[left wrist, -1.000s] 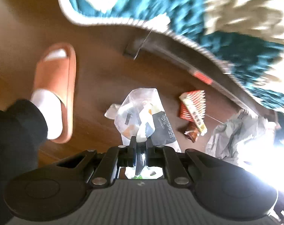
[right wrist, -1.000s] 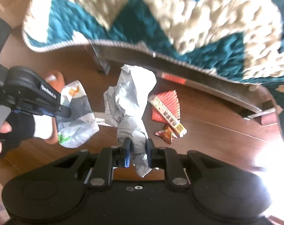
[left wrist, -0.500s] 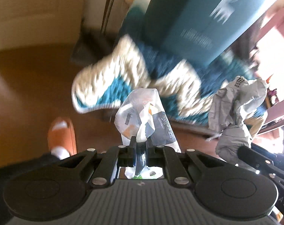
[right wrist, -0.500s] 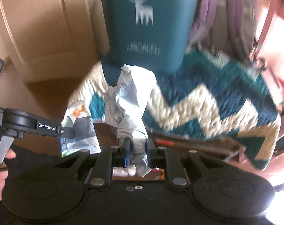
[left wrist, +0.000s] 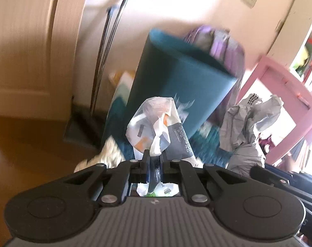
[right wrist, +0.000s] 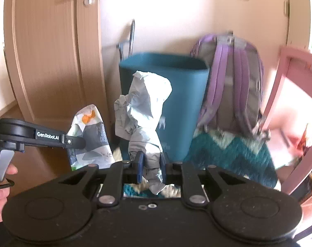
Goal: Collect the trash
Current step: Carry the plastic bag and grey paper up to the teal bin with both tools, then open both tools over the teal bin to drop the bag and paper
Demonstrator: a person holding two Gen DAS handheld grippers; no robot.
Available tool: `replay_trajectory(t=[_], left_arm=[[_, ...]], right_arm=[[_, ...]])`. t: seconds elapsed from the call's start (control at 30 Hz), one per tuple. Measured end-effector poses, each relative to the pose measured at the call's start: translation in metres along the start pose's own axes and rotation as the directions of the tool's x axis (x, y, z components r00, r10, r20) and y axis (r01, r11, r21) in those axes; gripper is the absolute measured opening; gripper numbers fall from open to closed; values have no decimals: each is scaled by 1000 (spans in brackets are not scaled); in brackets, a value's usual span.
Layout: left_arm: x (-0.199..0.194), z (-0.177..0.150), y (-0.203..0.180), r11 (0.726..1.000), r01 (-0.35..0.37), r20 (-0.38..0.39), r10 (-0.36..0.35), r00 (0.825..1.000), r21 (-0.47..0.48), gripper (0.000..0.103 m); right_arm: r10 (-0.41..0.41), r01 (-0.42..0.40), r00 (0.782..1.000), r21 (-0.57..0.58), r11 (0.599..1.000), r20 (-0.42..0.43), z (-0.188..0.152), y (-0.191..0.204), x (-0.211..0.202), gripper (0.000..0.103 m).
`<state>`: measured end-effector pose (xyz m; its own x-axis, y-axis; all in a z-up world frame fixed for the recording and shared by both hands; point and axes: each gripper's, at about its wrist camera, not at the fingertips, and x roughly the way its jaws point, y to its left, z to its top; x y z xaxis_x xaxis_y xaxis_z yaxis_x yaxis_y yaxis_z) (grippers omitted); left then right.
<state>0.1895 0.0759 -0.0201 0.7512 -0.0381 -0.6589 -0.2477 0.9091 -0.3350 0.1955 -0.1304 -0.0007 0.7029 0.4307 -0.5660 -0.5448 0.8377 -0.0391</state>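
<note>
Left gripper (left wrist: 155,158): jaws pinched tight on the twisted neck of a clear plastic bag (left wrist: 156,123) with white, orange and dark printed patches. The bag balloons up above the fingertips, clear of the floor.

Right gripper (right wrist: 151,161): jaws clenched on the lower end of a crumpled grey paper wad (right wrist: 143,111). The wad stands up from the blue pads; a torn tail hangs below them.

In the right wrist view the left gripper comes in from the left edge, side on, with the plastic bag just beside the paper wad. A hand (right wrist: 0,185) grips its trigger at the lower left.

Behind both pieces: a teal bin (right wrist: 180,103), upright, open at the top, a pale animal logo on its front. It stands on a teal and cream zigzag rug (right wrist: 228,150).

Right of the bin, a purple and grey backpack (right wrist: 232,86) leans upright, near the bin's side.

Far right: a pink frame (right wrist: 296,65), washed out by light.

Far left: a wooden door (right wrist: 53,51) with a metal handle. Thin metal rods (left wrist: 106,51) lean at the wall between door and bin.

Left view is motion-blurred; the bin appears tilted there.
</note>
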Motion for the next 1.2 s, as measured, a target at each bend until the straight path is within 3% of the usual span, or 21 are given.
replay_trajectory(t=[0.43, 0.67, 0.93, 1.2], left_arm=[[-43, 94, -58, 987, 15, 211, -49, 976, 162, 8], [-38, 139, -76, 977, 1, 256, -57, 965, 211, 9], [-1, 178, -91, 965, -30, 249, -38, 968, 262, 9], [68, 204, -87, 966, -45, 151, 6, 989, 256, 9]], right_arm=[[-43, 48, 985, -26, 998, 169, 82, -18, -16, 15], [-70, 78, 975, -26, 997, 210, 117, -24, -5, 15], [-104, 108, 976, -11, 994, 191, 153, -40, 37, 15], [-128, 129, 987, -8, 992, 102, 164, -54, 101, 15]])
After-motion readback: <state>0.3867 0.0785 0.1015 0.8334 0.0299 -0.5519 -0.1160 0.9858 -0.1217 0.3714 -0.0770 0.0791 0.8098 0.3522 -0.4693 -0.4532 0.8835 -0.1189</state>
